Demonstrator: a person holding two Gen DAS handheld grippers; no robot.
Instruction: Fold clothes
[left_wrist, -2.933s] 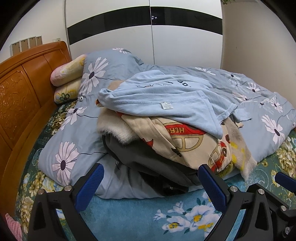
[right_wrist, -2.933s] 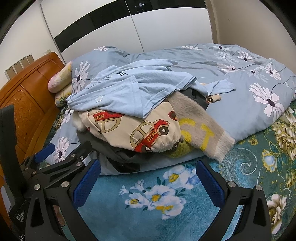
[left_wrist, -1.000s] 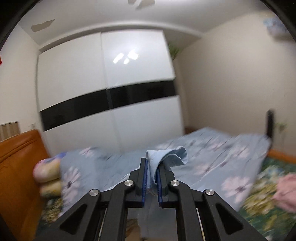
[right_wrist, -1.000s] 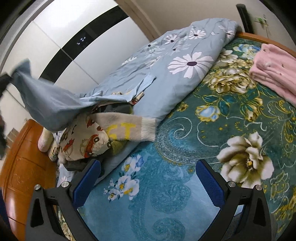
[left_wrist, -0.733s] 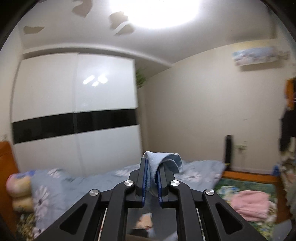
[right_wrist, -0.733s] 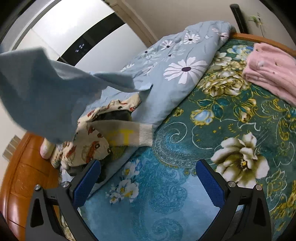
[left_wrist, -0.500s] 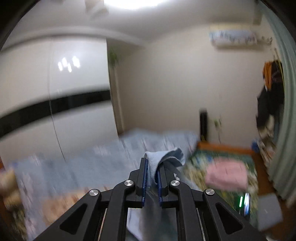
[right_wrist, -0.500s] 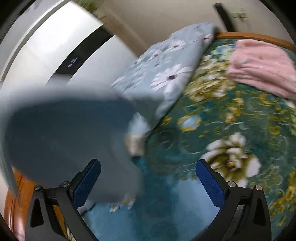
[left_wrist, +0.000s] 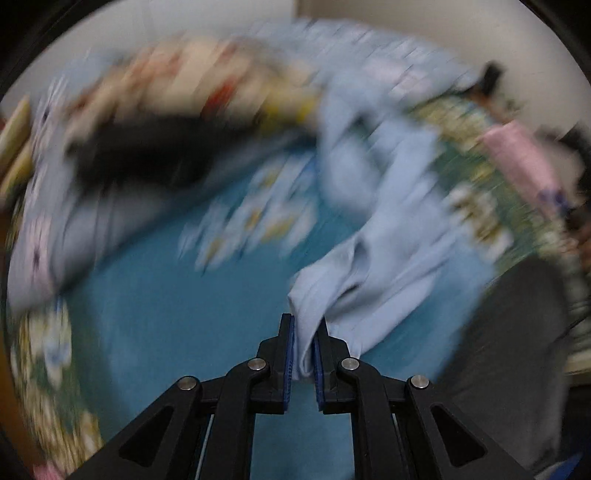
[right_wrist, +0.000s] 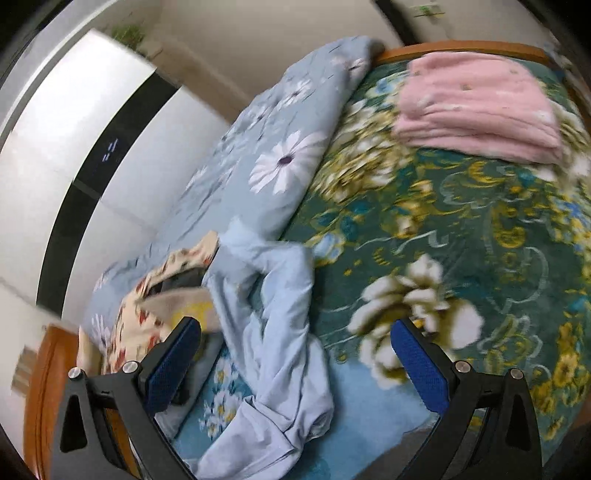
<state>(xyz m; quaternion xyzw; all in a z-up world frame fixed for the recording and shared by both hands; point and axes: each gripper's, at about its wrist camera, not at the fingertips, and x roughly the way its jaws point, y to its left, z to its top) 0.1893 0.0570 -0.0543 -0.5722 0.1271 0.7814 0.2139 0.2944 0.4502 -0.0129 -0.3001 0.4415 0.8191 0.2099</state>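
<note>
My left gripper (left_wrist: 303, 350) is shut on a corner of a light blue shirt (left_wrist: 373, 236), which trails away from it in a crumpled strip across the teal floral bedspread (left_wrist: 155, 310). The left wrist view is heavily blurred. In the right wrist view the same light blue shirt (right_wrist: 273, 354) lies rumpled on the bedspread (right_wrist: 480, 258) between and beyond my fingers. My right gripper (right_wrist: 295, 365) is open and empty above it. The pile of other clothes (right_wrist: 162, 299), with a cream car-print garment on top, sits behind to the left.
A folded pink garment (right_wrist: 476, 107) lies at the far right of the bed. A light blue flowered quilt (right_wrist: 273, 147) runs along the far side. A wooden headboard (right_wrist: 40, 391) is at the left. White wardrobe doors with a black band (right_wrist: 74, 155) stand behind.
My left gripper has swung down from pointing at the wall and ceiling to the bed, dragging the blue shirt off the pile onto the bedspread. The right gripper stayed open.
</note>
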